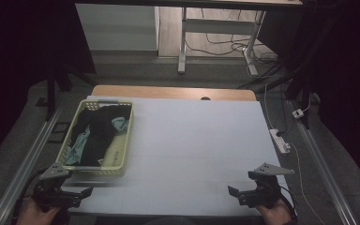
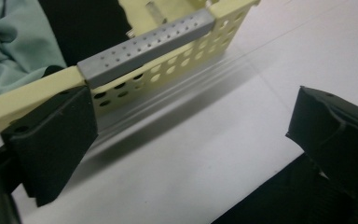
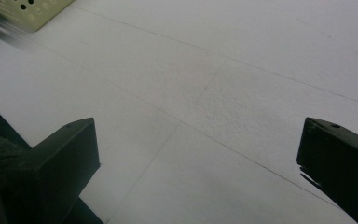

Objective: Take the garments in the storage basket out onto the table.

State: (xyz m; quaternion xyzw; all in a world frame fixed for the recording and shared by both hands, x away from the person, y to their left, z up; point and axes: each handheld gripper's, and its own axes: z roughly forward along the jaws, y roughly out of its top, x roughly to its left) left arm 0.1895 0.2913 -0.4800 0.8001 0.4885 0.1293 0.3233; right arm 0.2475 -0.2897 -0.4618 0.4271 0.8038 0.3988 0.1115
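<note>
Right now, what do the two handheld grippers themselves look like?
Both are black handheld tools. The left gripper and the right gripper each carry a grey three-cornered plate on top. Their jaws are blocky black pads with angled faces, and a small hole shows near the top of some. A dark cable trails from each toward the person.

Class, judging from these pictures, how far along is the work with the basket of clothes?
Nothing looks done: the yellow basket holds black clothes and a teal garment. In hand: nothing. The left gripper is open just short of the basket's near rim; the right gripper is open over the bare white table. Probably all the handling remains.
</note>
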